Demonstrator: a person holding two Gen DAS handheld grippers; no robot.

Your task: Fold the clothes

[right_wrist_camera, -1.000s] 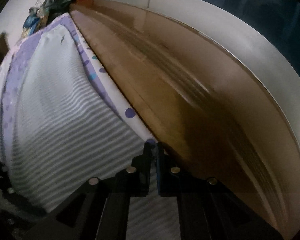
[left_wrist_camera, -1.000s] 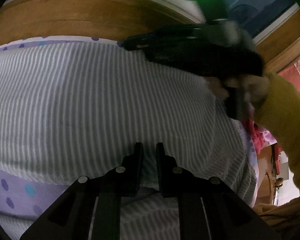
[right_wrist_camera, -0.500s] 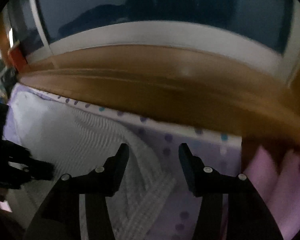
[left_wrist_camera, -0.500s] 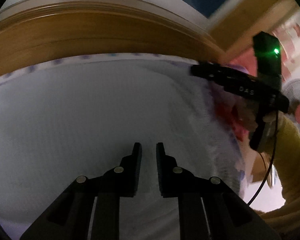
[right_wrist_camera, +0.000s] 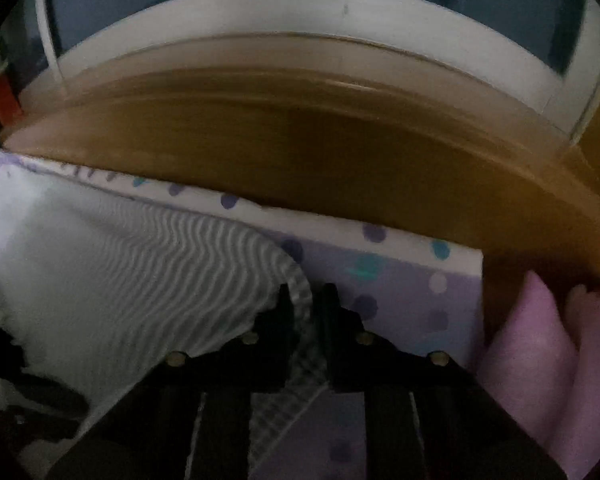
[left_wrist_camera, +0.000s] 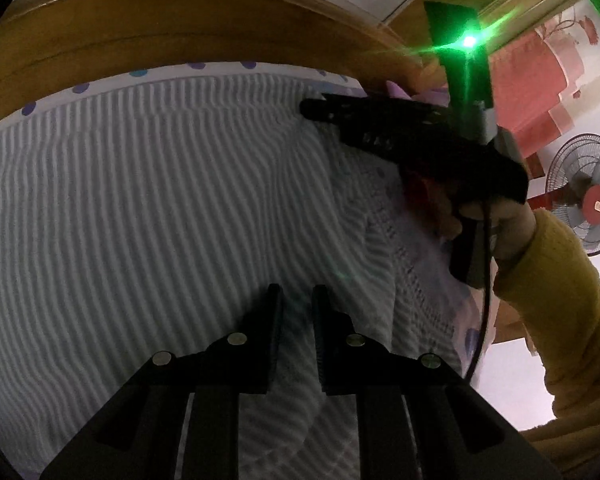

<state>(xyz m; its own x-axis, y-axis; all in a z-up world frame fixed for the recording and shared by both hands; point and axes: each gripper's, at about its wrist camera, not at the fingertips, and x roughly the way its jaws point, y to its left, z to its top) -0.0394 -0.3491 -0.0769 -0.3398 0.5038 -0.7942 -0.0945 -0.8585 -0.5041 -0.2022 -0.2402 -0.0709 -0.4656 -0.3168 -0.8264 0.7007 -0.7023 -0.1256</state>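
Note:
A white garment with thin grey stripes (left_wrist_camera: 160,220) lies spread on a purple polka-dot sheet (right_wrist_camera: 400,288). My left gripper (left_wrist_camera: 296,300) sits low over the garment's near part. Its fingers are close together and striped cloth shows in the narrow gap. My right gripper (left_wrist_camera: 310,110) reaches in from the right to the garment's far right corner. A hand in a yellow sleeve (left_wrist_camera: 560,300) holds it. In the right wrist view the right gripper (right_wrist_camera: 306,304) is shut on the rounded corner of the garment (right_wrist_camera: 140,272), and cloth runs back between its fingers.
A wooden headboard (left_wrist_camera: 180,20) runs along the far edge of the bed, with a white window frame (right_wrist_camera: 300,12) above it. Pink cloth (right_wrist_camera: 540,340) is bunched at the right. A standing fan (left_wrist_camera: 596,200) and a red curtain (left_wrist_camera: 540,80) are beyond the bed.
My right gripper held the garment's edge a second ago, stood open half a second ago, and is now shut on the far right corner. The left gripper stayed narrow over the cloth.

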